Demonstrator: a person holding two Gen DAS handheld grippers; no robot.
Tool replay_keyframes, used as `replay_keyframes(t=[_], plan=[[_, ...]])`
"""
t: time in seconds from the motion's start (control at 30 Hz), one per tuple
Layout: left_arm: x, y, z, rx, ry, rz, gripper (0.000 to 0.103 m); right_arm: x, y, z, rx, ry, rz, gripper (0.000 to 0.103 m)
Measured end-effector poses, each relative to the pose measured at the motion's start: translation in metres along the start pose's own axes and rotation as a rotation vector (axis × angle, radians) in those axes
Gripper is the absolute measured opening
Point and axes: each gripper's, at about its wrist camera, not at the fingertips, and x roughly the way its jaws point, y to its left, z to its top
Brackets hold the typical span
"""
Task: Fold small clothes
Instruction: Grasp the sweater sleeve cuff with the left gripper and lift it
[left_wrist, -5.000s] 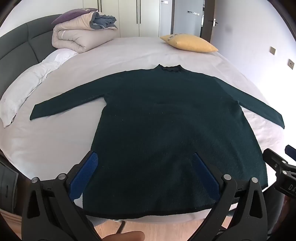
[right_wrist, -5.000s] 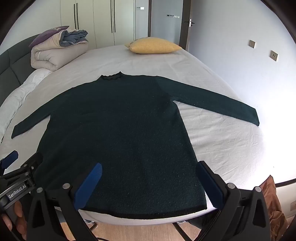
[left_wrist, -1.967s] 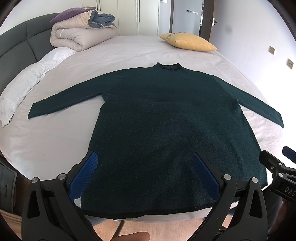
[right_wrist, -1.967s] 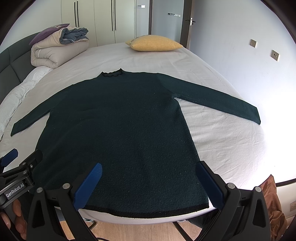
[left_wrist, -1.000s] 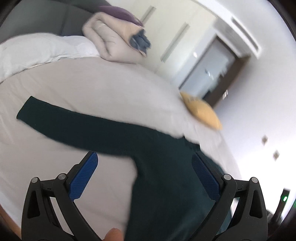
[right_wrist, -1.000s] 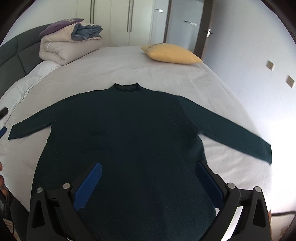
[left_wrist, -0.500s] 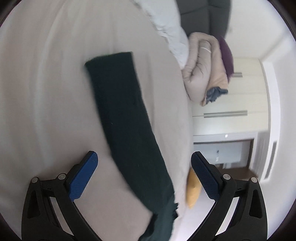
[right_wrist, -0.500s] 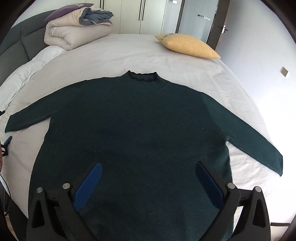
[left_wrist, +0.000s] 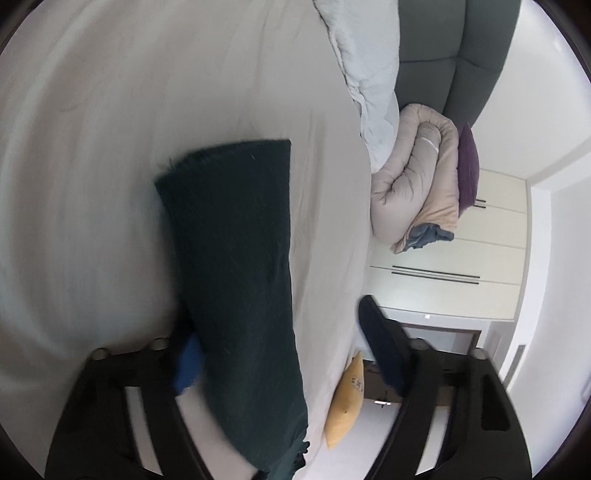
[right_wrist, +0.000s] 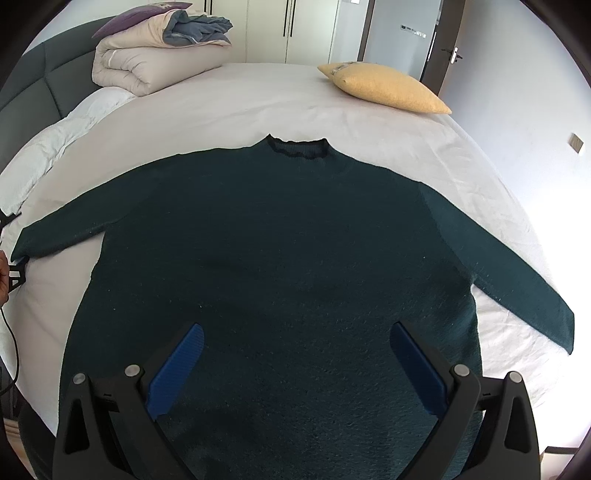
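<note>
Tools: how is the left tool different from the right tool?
The left tool straddles one sleeve of the sweater; the right tool hovers over its body. The left tool's jaws have just been closing, with the sleeve between them but not pinched; the right tool's jaws stand wider, gripping nothing. Both have blue pads on black frames.

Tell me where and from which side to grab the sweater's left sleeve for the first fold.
Grip the sleeve near its cuff, coming in from the outer end along its length. It lies flat and straight on the bed sheet, so its edges are free there. The left gripper, jaws just closing, already straddles it.
</note>
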Motion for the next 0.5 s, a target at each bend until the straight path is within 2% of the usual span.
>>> replay_keyframes(t=[0.07, 0.17, 0.27, 0.3, 0.37, 0.5], plan=[[0.003, 0.006, 0.007, -0.015, 0.004, 0.006, 0.039, 0.001, -0.002, -0.001, 0.007, 0.002, 0.004, 0.103], [0.006, 0.016, 0.013, -0.052, -0.004, -0.001, 0.027, 0.003, -0.007, -0.003, 0.023, 0.002, 0.014, 0.103], [0.016, 0.006, 0.016, -0.013, -0.020, 0.034, 0.020, 0.004, -0.016, -0.005, 0.042, 0.001, 0.019, 0.103], [0.014, 0.001, 0.011, 0.014, -0.023, 0.050, 0.019, 0.004, -0.020, -0.006, 0.053, -0.001, 0.021, 0.103], [0.020, -0.021, 0.001, 0.115, -0.016, 0.076, 0.008, 0.004, -0.029, -0.008, 0.077, -0.006, 0.028, 0.103], [0.043, -0.084, -0.051, 0.389, 0.031, 0.106, 0.008, 0.007, -0.054, -0.015, 0.138, -0.007, 0.044, 0.103]])
